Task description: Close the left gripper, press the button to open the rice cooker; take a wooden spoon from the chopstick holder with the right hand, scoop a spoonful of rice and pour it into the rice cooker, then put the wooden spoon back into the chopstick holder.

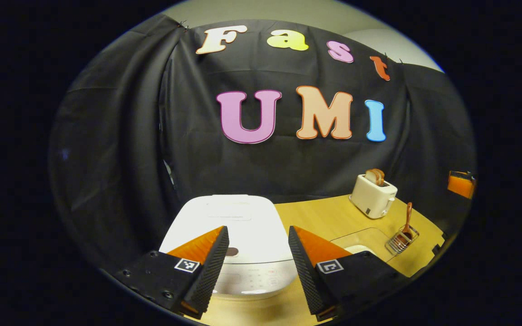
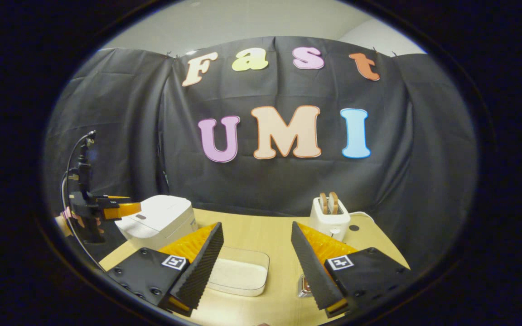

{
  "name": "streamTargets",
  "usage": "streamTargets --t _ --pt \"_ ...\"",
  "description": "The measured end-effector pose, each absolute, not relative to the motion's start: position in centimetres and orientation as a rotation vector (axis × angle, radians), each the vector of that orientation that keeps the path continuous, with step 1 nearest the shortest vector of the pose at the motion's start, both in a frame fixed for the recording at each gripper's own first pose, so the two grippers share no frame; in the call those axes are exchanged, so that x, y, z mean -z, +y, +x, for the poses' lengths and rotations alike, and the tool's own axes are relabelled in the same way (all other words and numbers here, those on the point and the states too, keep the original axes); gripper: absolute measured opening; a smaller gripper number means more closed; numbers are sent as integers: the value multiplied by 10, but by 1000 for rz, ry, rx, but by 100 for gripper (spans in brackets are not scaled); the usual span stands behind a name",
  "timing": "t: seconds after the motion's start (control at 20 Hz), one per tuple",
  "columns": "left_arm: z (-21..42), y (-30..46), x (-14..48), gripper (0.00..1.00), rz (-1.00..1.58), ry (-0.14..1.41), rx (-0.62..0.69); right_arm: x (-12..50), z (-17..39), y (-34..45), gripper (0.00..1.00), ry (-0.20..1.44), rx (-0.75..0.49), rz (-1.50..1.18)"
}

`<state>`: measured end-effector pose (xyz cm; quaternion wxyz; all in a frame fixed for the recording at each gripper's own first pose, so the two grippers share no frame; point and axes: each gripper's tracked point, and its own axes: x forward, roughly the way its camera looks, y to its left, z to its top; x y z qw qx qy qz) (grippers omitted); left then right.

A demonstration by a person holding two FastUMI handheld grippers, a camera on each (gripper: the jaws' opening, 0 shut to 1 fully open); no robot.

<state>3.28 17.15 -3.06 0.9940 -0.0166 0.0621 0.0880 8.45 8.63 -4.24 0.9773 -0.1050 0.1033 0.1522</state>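
Left gripper held wide apart, nothing between the fingers, hovering just above the near front edge of the rice cooker. Lid of the cooker down, its dark oval button lying between the spread fingers, nearer the left one, untouched as far as could be told. Cooker standing at the left end of the wooden table, close to the black cloth wall. Farther right and toward the back, a white toaster with two slices of bread standing up out of its slots. Nearer than the toaster, at the right edge, a wire chopstick holder with the wooden spoon upright in it, handle pointing up. Between cooker and holder, the rim of a clear shallow container partly hidden by the right finger. In the right gripper view, right gripper likewise spread and empty, raised over the near middle of the table, framing the rice container, filled with white rice and resting flat on the tabletop. Rice cooker off at far left there, with the other gripper and a hand holding it poised over its near edge. Toaster at far right of centre.
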Motion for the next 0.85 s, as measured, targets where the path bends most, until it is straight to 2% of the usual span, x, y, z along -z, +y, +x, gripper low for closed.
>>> streamTargets --t 0.45,0.5,0.75,0.85 --pt "8 102 10 81 -74 89 -124 28 67 75 100 168 -306 -235" --pt "7 99 12 82 -73 95 -124 28 63 71 91 164 -297 -235" --pt "6 86 22 87 -62 110 -85 32 50 57 100 180 -236 -230" --pt "9 81 29 90 -62 132 -60 30 48 54 100 173 -221 -234"
